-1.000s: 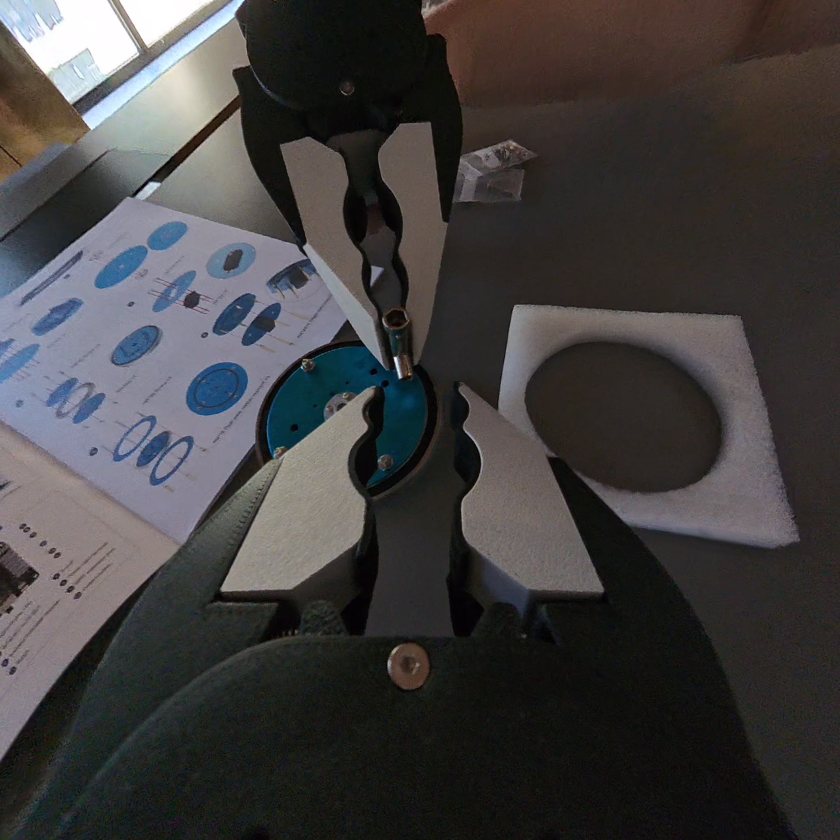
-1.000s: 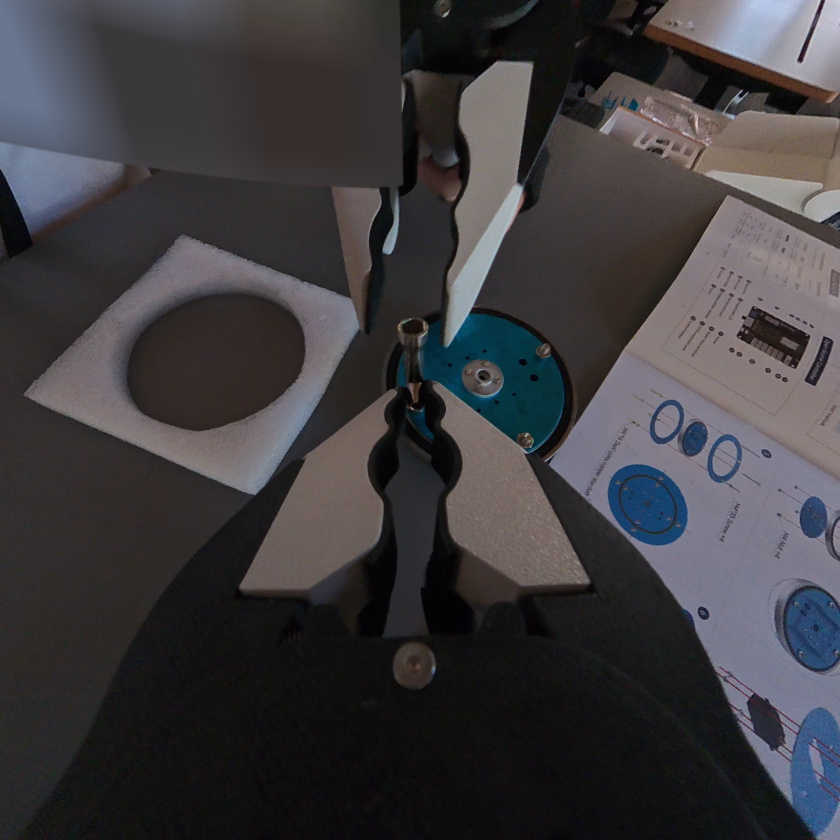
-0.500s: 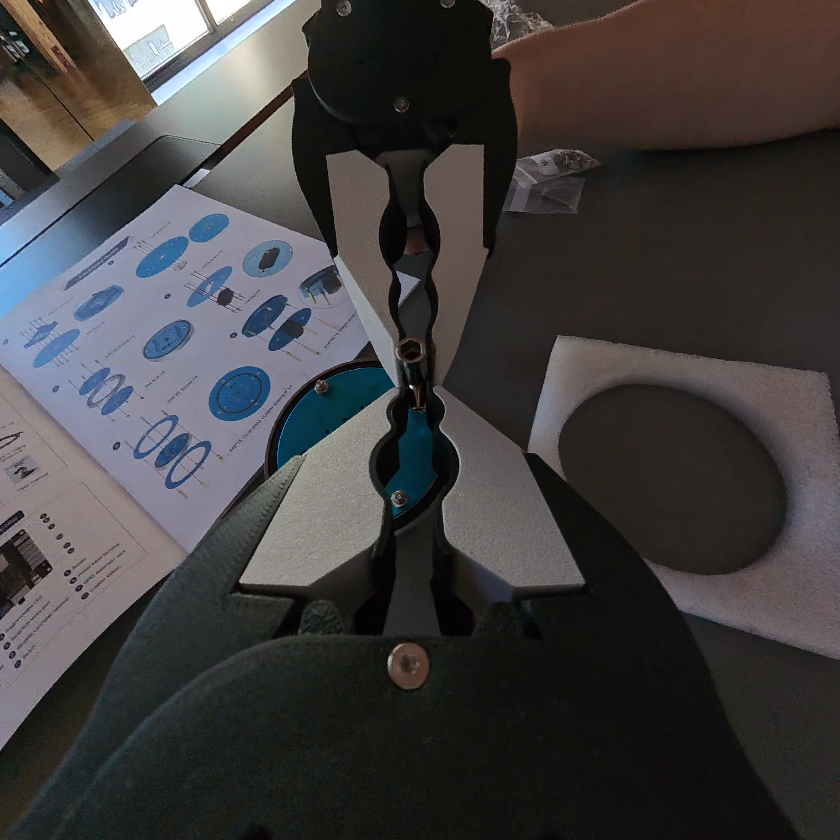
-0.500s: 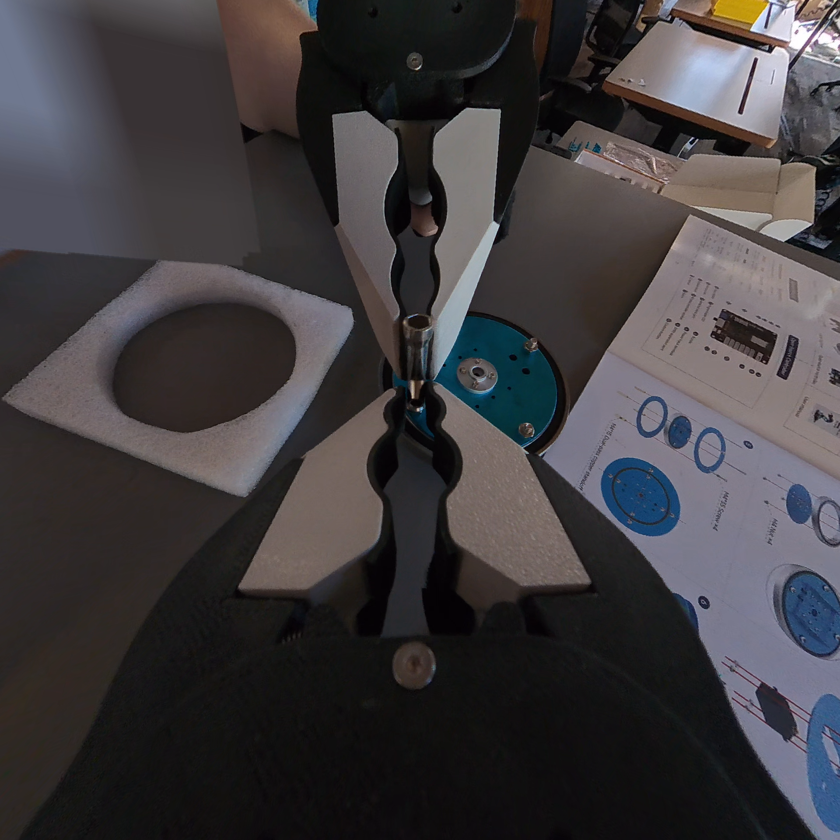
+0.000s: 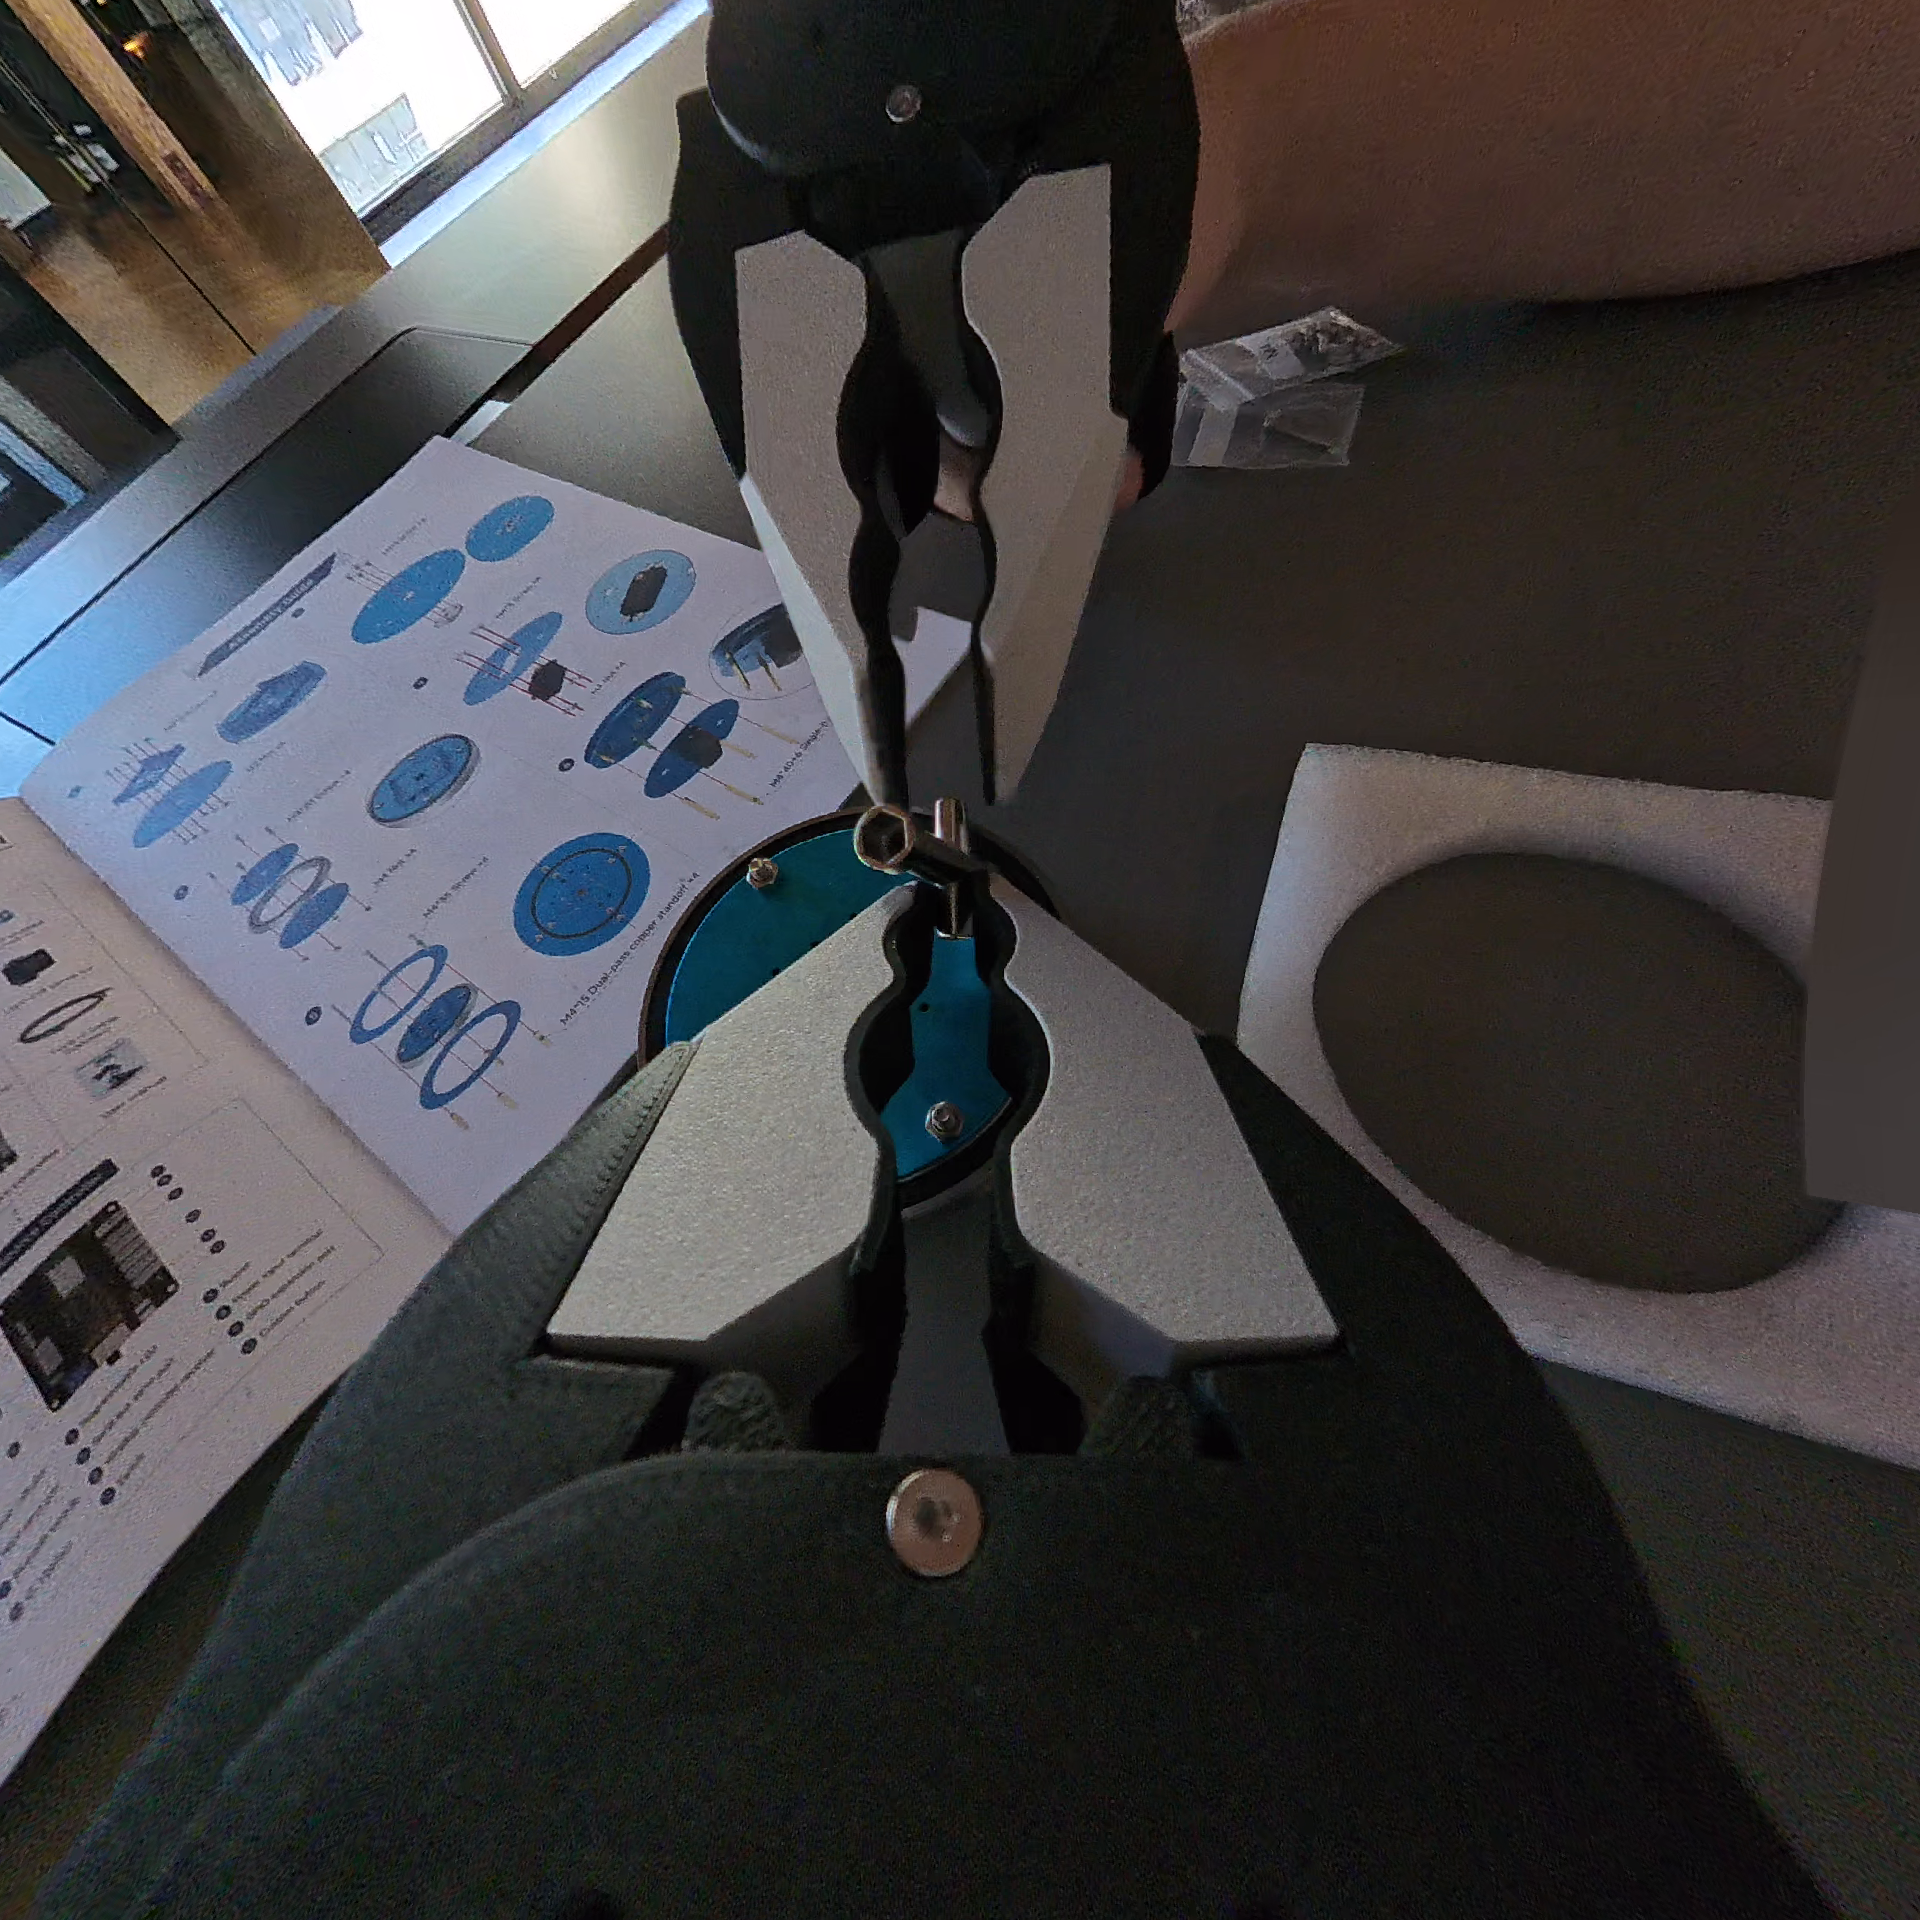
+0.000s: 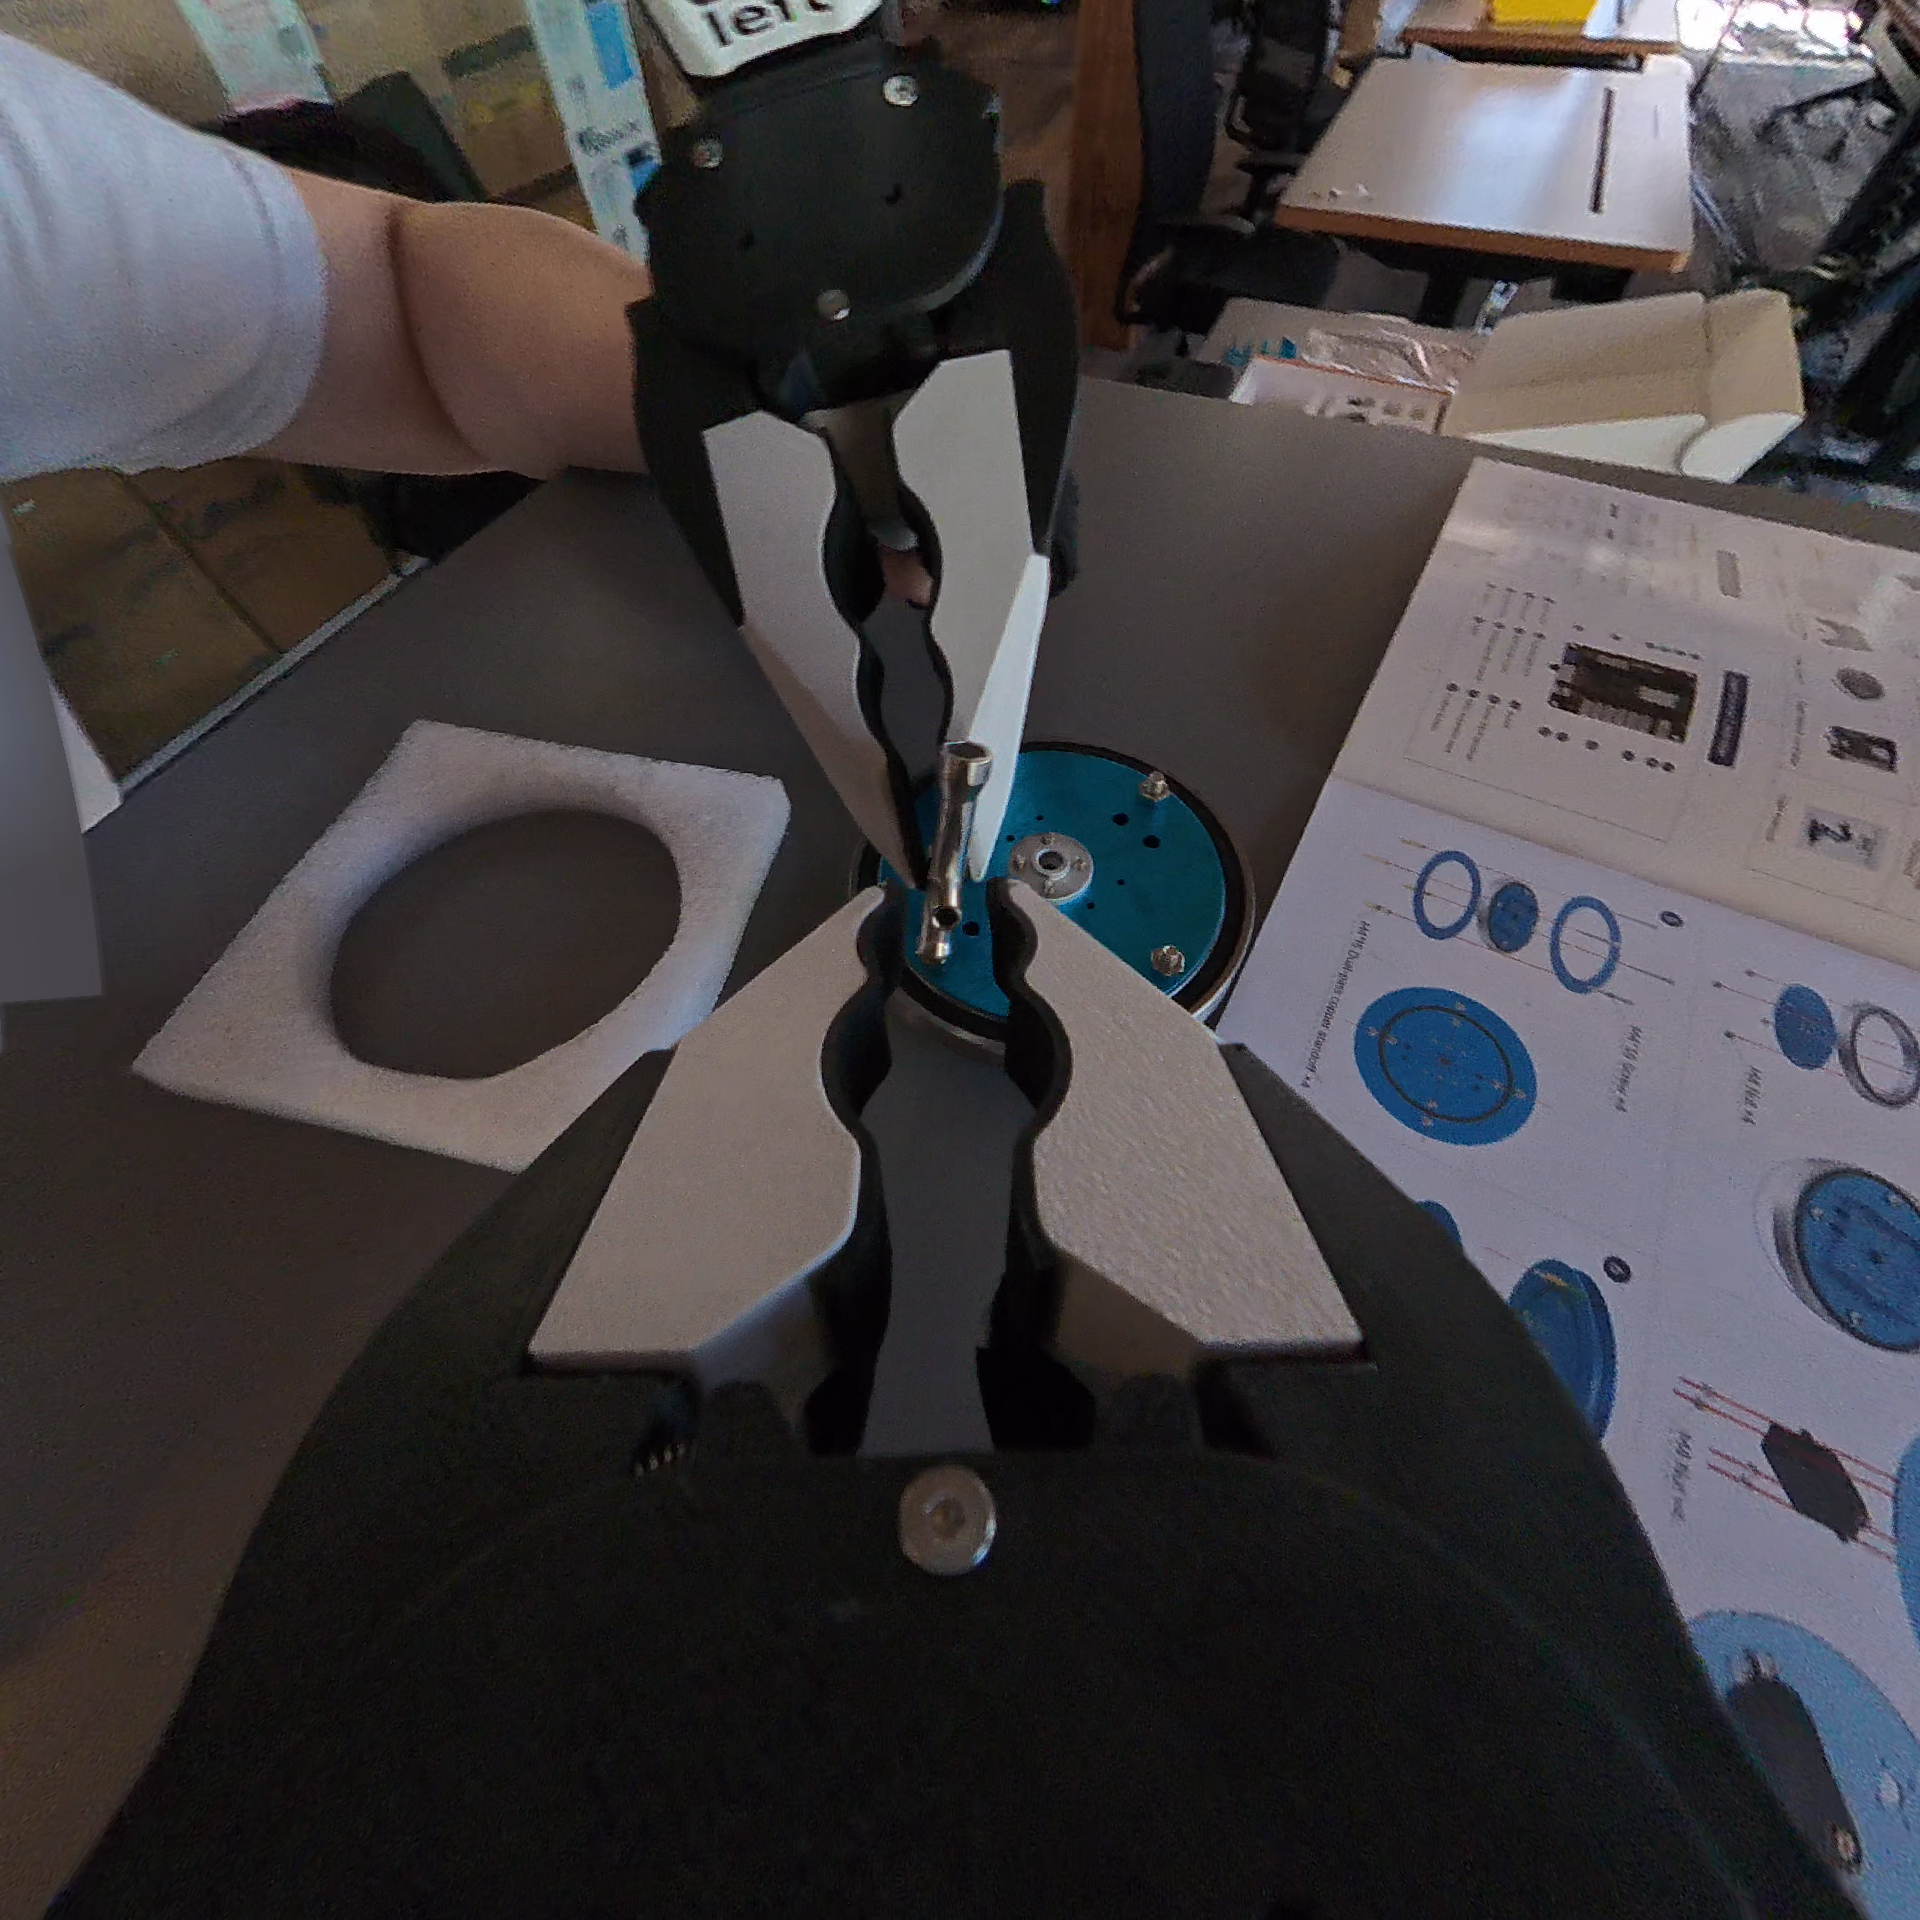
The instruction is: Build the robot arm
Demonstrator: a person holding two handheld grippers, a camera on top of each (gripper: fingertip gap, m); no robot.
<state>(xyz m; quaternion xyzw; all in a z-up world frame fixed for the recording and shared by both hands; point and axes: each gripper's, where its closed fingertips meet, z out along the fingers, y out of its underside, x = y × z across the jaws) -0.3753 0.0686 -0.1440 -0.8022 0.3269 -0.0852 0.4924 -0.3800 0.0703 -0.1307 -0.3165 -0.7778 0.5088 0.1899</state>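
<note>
A small silver socket wrench (image 5: 885, 837) hangs just above a round blue plate (image 5: 769, 956) with nuts on its face. My left gripper (image 5: 948, 900) is shut on the wrench's shaft. In the right wrist view the left gripper (image 6: 940, 868) comes in from the far side and pinches the wrench (image 6: 958, 810) above the blue plate (image 6: 1132, 862). My right gripper (image 6: 940, 902) is open, its tips on either side of the wrench's lower end without gripping it. It faces me in the left wrist view (image 5: 940, 792), tips apart just behind the wrench.
A white foam square (image 5: 1351, 831) with a round cut-out lies beside the plate, also in the right wrist view (image 6: 270, 1039). Printed sheets with blue diagrams (image 5: 416, 831) (image 6: 1558, 1039) lie on the other side. A clear bag of small parts (image 5: 1268, 395) and a person's forearm (image 5: 1558, 156) are farther back. Only a small space, under 4 cm, lies between the two pairs of fingers.
One second ago the right gripper held the wrench and the left was open. The left closed on it, then the right opened. The wrench now tilts in the left gripper.
</note>
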